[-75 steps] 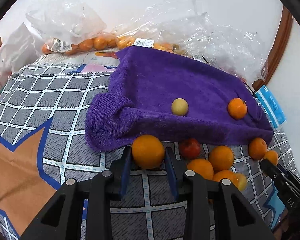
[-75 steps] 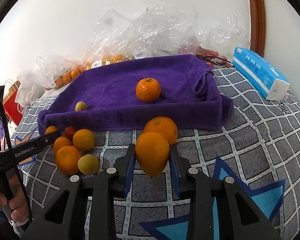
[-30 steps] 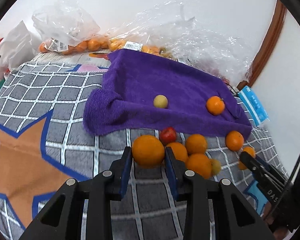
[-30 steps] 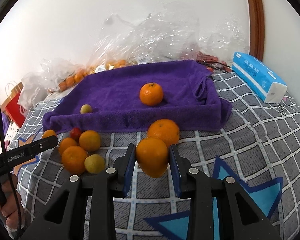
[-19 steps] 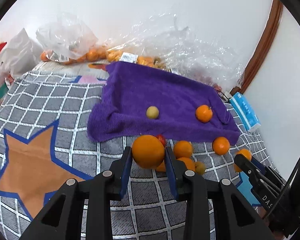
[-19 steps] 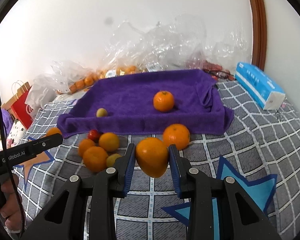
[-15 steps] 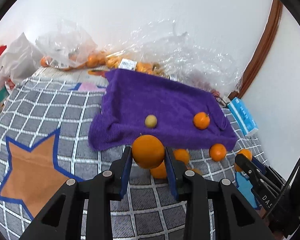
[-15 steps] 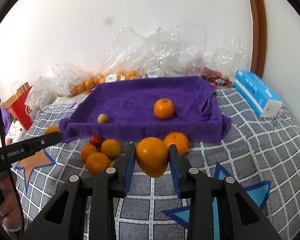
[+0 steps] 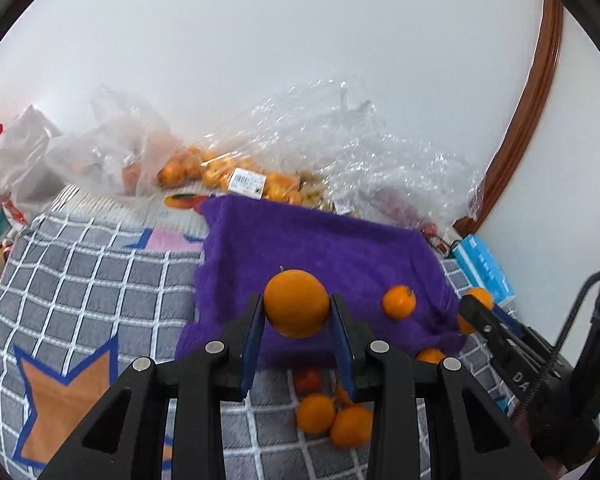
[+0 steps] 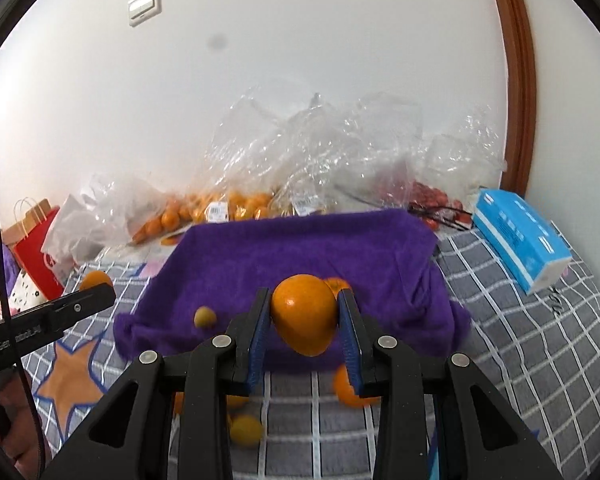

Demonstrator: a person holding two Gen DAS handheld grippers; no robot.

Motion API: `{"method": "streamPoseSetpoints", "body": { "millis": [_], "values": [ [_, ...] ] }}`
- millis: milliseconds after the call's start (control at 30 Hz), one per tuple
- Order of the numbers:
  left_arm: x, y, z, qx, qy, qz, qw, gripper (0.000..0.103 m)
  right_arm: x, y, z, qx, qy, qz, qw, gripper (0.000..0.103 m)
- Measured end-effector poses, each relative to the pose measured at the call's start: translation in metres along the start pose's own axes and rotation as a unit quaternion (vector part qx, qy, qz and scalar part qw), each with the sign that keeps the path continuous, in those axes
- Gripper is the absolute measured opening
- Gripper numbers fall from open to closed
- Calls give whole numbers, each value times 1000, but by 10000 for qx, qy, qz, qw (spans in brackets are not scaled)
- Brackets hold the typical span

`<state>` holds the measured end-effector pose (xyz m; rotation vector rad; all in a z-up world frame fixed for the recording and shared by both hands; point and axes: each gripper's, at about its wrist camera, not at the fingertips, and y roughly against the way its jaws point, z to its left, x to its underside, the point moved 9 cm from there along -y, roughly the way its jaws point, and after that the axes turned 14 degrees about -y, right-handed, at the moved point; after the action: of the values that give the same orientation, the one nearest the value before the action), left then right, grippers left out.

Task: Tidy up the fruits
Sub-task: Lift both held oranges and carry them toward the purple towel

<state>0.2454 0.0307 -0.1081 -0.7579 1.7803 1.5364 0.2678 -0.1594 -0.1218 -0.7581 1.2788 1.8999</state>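
My left gripper point(image 9: 296, 316) is shut on a large orange point(image 9: 296, 302), held in the air in front of the purple towel point(image 9: 324, 248). My right gripper point(image 10: 303, 320) is shut on another large orange point(image 10: 304, 318), also held up before the towel point(image 10: 300, 256). A small orange point(image 9: 398, 301) lies on the towel's right part. A small yellow-green fruit point(image 10: 204, 317) lies on its left part. Loose oranges point(image 9: 334, 414) and a red fruit point(image 9: 307, 378) lie on the checked cloth below the towel's front edge, partly hidden by my fingers.
Clear plastic bags with oranges point(image 9: 204, 168) sit against the wall behind the towel. A blue tissue pack point(image 10: 520, 240) lies at the right. A red paper bag point(image 10: 36, 240) stands at the left. The grey checked cloth point(image 9: 88, 280) with star patterns covers the surface.
Both grippers have lifted higher with their oranges and tilted up toward the wall. The loose fruits now sit low in both views, behind the fingers.
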Motion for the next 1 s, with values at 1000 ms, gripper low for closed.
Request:
{"method": "streamPoseSetpoints", "body": {
  "millis": [1000],
  "values": [
    [9, -60, 65, -155, 803, 47, 9966, 31, -20, -58, -40, 251, -224, -10, 9994, 33]
  ]
}}
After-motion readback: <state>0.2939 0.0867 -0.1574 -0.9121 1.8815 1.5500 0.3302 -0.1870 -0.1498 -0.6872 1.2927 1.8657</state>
